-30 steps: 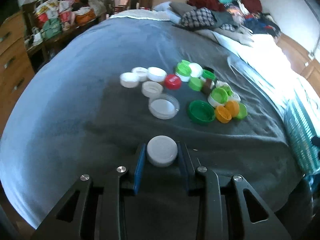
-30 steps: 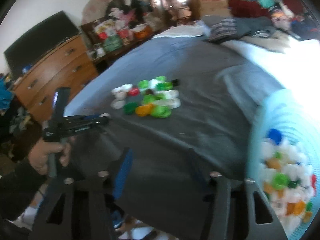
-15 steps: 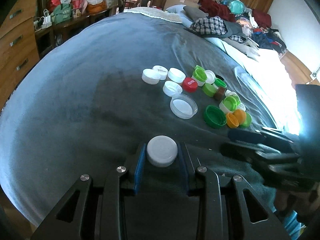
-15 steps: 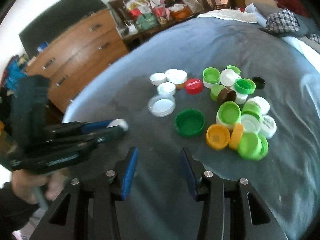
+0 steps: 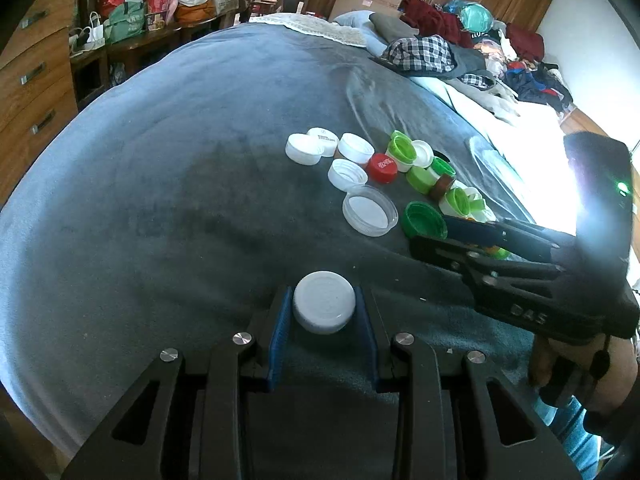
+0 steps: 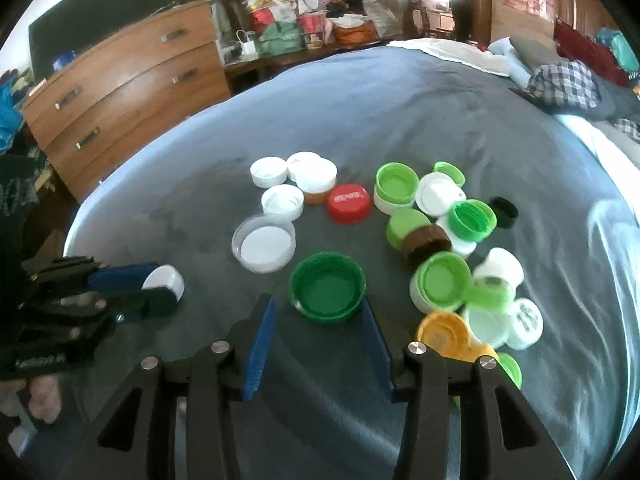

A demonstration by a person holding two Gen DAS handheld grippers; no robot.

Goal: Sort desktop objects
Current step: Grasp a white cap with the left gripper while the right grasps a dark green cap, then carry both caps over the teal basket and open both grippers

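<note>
My left gripper (image 5: 323,314) is shut on a white cap (image 5: 324,307) just above the grey blanket (image 5: 180,200); it also shows at the left of the right wrist view (image 6: 162,292). My right gripper (image 6: 318,314) is open, its fingers either side of a dark green cap (image 6: 327,286) lying open side up. That gripper shows in the left wrist view (image 5: 436,236), beside the dark green cap (image 5: 425,220). Behind lie a clear lid (image 6: 264,243), a red cap (image 6: 349,203), and several white, light green and orange caps (image 6: 442,282).
A wooden dresser (image 6: 120,92) stands left of the bed. Bags clutter a table (image 6: 304,32) behind. Clothes (image 5: 432,56) are piled at the bed's far end. The bed edge runs close under both grippers.
My right gripper has moved forward and down over the bed until its fingers flank the dark green cap. My left gripper keeps its hold on the white cap and has shifted slightly.
</note>
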